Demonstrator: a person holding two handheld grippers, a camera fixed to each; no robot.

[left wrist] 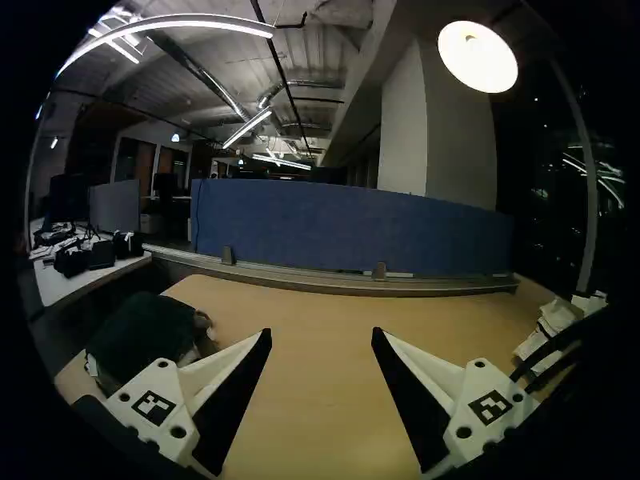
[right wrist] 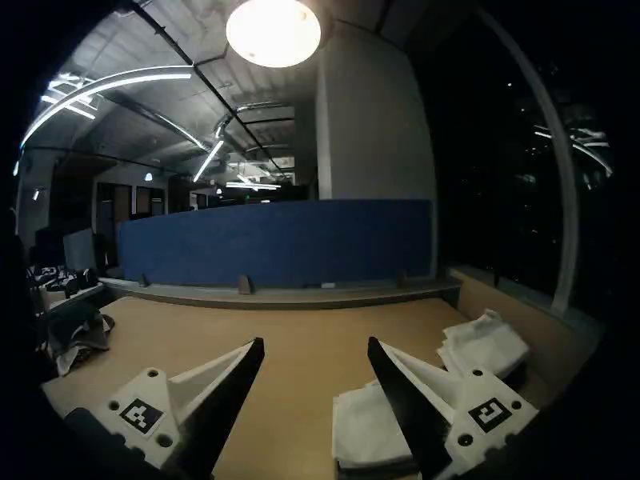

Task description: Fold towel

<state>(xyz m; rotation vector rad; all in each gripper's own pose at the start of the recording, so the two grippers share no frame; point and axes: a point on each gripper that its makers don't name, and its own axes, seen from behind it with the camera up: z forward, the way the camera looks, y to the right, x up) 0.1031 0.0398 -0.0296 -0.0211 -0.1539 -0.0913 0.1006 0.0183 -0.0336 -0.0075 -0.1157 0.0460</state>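
Note:
My left gripper (left wrist: pixel 322 334) hangs open over the bare wooden table (left wrist: pixel 320 320), nothing between its fingers. A dark green towel pile (left wrist: pixel 148 332) lies at the table's left end, just beyond its left finger. White folded towels (left wrist: pixel 560 324) sit at the right edge. My right gripper (right wrist: pixel 316 344) is also open above the table (right wrist: pixel 296 336). A folded white towel (right wrist: pixel 364 428) lies under its right finger, and another white towel stack (right wrist: pixel 484 340) rests farther right. A crumpled dark and grey pile (right wrist: pixel 76 332) sits at the left end.
A blue partition (left wrist: pixel 344 224) on a grey rail closes off the table's far side. A neighbouring desk (left wrist: pixel 76 268) with dark bags stands to the left. A round lamp (right wrist: pixel 274 30) hangs overhead, and dark windows (right wrist: pixel 552 200) are to the right.

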